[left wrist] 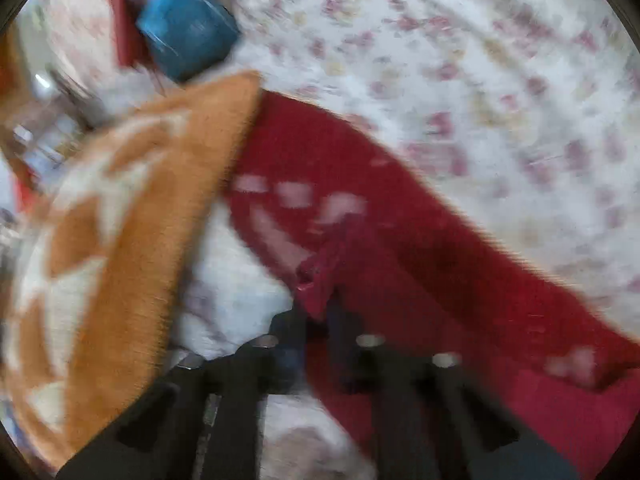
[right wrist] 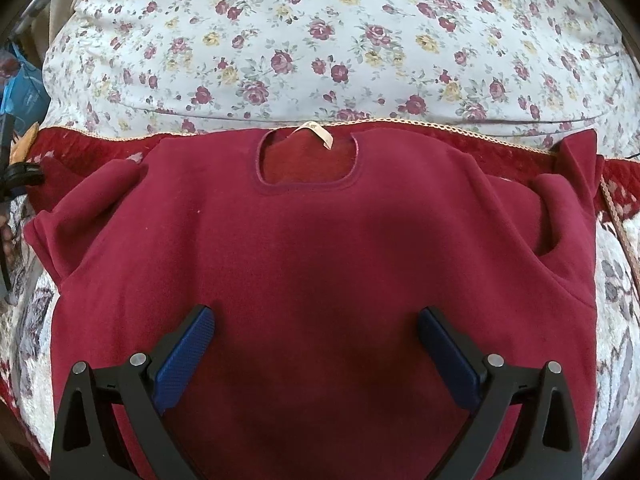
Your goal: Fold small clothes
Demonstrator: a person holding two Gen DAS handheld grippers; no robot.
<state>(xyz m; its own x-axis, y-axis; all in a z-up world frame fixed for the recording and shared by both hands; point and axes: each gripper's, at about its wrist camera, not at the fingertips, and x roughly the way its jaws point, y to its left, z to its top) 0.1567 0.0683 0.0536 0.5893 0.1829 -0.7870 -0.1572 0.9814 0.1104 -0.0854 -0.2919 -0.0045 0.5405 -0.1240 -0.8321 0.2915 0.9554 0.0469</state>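
A dark red sweater (right wrist: pixel 320 248) lies flat on the bed, neck opening (right wrist: pixel 306 166) with a white label away from me, sleeves bunched at both sides. My right gripper (right wrist: pixel 316 320) is open just above the sweater's lower middle, empty, blue pads (right wrist: pixel 188 356) spread wide. The left wrist view is blurred by motion. There my left gripper (left wrist: pixel 320 312) is shut on a pinch of the red sweater's fabric (left wrist: pixel 324 276). In the right wrist view the left gripper shows only as a dark shape at the far left edge (right wrist: pixel 18 176).
A floral pillow (right wrist: pixel 320 40) lies behind the sweater. A red blanket with cream trim (right wrist: pixel 500 142) lies under it. An orange and white patterned pillow (left wrist: pixel 104 248) is at the left of the left wrist view, with a blue bag (left wrist: pixel 186 28) beyond it.
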